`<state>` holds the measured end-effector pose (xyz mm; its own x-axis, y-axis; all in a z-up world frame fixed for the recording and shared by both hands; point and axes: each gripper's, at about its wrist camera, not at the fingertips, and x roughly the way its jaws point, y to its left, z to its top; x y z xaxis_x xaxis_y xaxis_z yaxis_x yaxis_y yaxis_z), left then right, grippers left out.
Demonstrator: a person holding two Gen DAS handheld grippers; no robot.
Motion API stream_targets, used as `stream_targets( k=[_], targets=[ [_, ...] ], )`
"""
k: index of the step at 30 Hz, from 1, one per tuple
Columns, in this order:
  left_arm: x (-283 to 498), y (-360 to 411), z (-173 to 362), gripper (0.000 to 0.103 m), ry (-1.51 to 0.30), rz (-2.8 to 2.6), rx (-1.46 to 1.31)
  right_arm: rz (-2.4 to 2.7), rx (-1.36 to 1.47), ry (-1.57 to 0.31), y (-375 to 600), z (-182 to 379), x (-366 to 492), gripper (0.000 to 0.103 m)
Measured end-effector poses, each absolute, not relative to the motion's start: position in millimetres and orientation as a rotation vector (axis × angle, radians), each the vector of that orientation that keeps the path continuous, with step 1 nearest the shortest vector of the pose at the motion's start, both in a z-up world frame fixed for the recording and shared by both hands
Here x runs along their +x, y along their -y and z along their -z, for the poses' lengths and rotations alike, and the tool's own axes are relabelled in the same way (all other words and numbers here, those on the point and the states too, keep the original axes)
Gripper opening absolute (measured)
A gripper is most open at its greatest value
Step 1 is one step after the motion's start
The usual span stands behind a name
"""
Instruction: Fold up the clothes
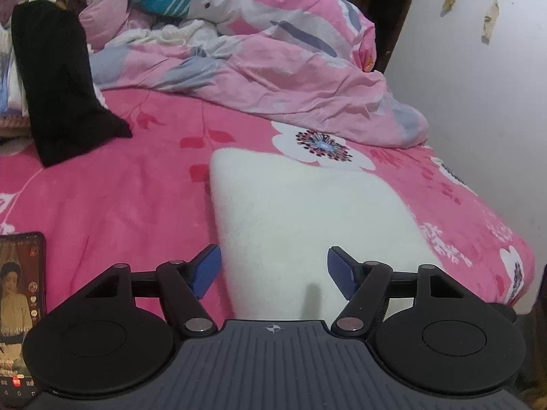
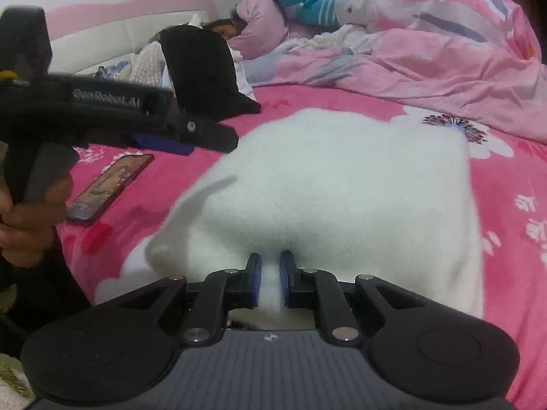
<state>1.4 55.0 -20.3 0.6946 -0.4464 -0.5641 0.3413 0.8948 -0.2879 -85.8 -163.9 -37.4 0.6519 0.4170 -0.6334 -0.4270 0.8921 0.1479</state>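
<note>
A fluffy white garment [image 1: 307, 218] lies on the pink flowered bed sheet [image 1: 119, 188]. My left gripper [image 1: 273, 271] hovers over its near edge, open, with nothing between the blue pads. In the right wrist view the white garment [image 2: 342, 177] is folded into a thick bundle. My right gripper [image 2: 270, 280] is shut on its near edge, with white cloth pinched between the pads. The left gripper [image 2: 186, 140] shows at upper left in that view, held by a hand [image 2: 24, 225], above the sheet beside the garment.
A black garment [image 1: 58, 78] is draped at the far left of the bed. A phone [image 2: 109, 186] with a lit screen lies on the sheet left of the white garment. A crumpled pink quilt [image 1: 273, 68] covers a person lying at the back. A white wall [image 1: 478, 102] bounds the right.
</note>
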Motion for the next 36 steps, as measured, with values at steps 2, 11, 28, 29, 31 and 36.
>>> stream_targets(
  k=[2, 11, 28, 29, 31, 36],
  targets=[
    [2.6, -57.3, 21.4, 0.068, -0.671, 0.438, -0.167, -0.492, 0.012, -0.698, 169.0, 21.9, -90.3, 0.013],
    [1.7, -57.6, 28.7, 0.066, -0.681, 0.444, -0.164, -0.564, 0.176, -0.745, 167.7, 45.0, -78.3, 0.012],
    [-13.8, -31.3, 21.7, 0.066, -0.556, 0.455, -0.056, -0.446, 0.138, -0.604, 195.4, 5.7, -91.3, 0.012],
    [-16.2, -26.0, 22.2, 0.065, -0.545, 0.466, -0.036, -0.391, 0.113, -0.576, 202.2, -0.2, -90.3, 0.012],
    [-21.0, -15.7, 24.8, 0.063, -0.526, 0.491, 0.001, -0.337, 0.1, -0.573, 211.8, 1.9, -83.1, 0.012],
    [-25.6, 6.6, 46.4, 0.057, -0.522, 0.483, 0.123, -0.329, 0.045, -0.606, 215.6, 35.5, -73.2, 0.01]
  ],
)
